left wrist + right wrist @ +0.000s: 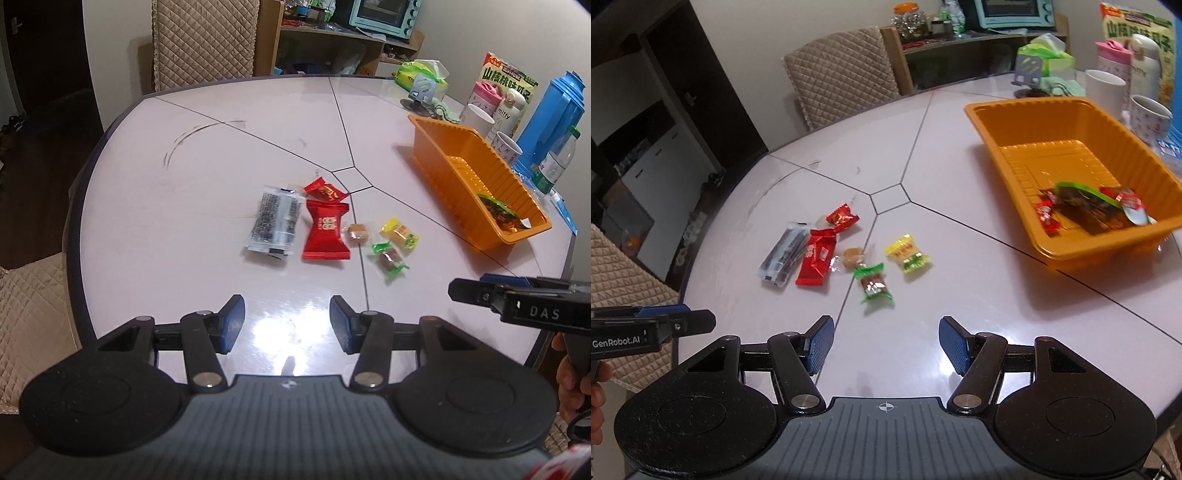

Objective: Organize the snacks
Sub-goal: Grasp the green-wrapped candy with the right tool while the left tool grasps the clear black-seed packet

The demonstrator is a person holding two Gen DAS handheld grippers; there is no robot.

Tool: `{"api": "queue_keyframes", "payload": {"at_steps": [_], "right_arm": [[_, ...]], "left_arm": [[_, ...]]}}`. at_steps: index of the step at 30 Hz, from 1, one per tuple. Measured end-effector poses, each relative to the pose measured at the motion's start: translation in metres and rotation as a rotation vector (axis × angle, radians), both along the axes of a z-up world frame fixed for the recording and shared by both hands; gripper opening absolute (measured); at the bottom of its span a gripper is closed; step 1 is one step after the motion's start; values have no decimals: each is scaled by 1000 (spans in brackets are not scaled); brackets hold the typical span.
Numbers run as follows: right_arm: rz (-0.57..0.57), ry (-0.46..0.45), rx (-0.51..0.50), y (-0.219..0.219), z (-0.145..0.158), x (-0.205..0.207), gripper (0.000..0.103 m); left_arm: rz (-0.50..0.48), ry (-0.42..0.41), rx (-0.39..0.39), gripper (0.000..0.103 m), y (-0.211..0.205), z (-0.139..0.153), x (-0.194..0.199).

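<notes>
The jaws of the left gripper (287, 325) stand spread with nothing between them, low in the left wrist view, above the bare pale table (184, 206). At frame centre lie 6 loose snacks: a silver-black packet (272, 224), a large red packet (325, 229), a small red candy (324, 191), a brown sweet (357, 233), a yellow candy (400, 232) and a green-ended candy (390, 260). The orange tray (476, 184) sits at right, wrappers inside.

In the right wrist view, the right gripper (886, 345) jaws are likewise spread and empty, at bottom centre; the tray is at upper right.
</notes>
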State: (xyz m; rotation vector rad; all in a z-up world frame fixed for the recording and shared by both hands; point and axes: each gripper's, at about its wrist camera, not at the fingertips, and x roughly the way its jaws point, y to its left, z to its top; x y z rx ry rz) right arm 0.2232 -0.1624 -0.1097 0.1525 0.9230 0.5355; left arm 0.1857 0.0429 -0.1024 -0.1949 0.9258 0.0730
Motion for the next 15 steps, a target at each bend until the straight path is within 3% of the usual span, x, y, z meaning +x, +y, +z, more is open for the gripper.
{"api": "queue_keyframes", "payload": {"at_steps": [8,15], "right_arm": [[34,-35,-41,26,-9,15,63],[62,-36,-71,45,-22,29,50]], "left_arm": [[-10,17,0,46,16,-9,13],[-19,33,2,46,25,-16,25]]}}
